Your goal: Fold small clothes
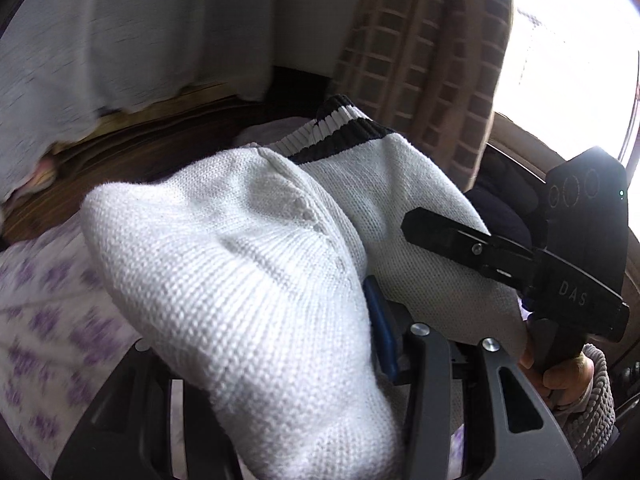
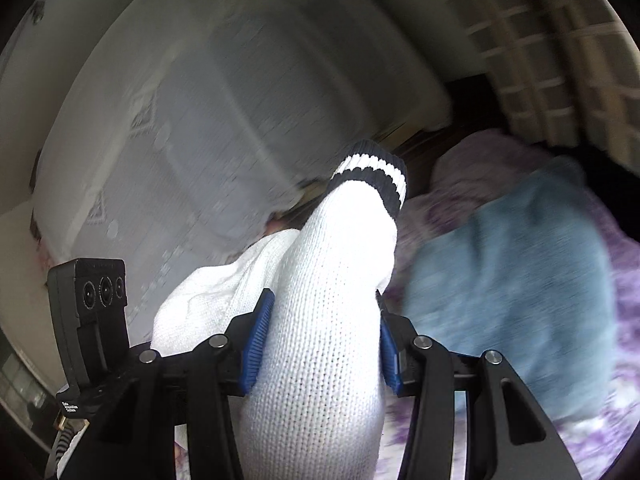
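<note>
A white knit sock point(image 1: 248, 264) with a black-and-white striped cuff point(image 1: 340, 128) fills the left wrist view, bunched over my left gripper point(image 1: 320, 340); only one blue pad point(image 1: 380, 328) shows beside it. My right gripper point(image 1: 460, 240) reaches in from the right and grips the sock's edge. In the right wrist view the sock point(image 2: 320, 320) stands between the blue pads point(image 2: 258, 344) of my right gripper point(image 2: 320, 344), shut on it, with the striped cuff point(image 2: 372, 176) pointing away. The left gripper's body point(image 2: 92, 312) shows at the left.
A bed sheet with purple flowers point(image 1: 48, 312) lies below. A light blue cloth point(image 2: 508, 280) lies on it at the right. A beige slatted laundry basket point(image 2: 540, 52) stands behind. White lace cloth point(image 2: 180, 128) hangs over a dark wooden frame point(image 1: 160, 136). A bright window point(image 1: 568, 40) is at the right.
</note>
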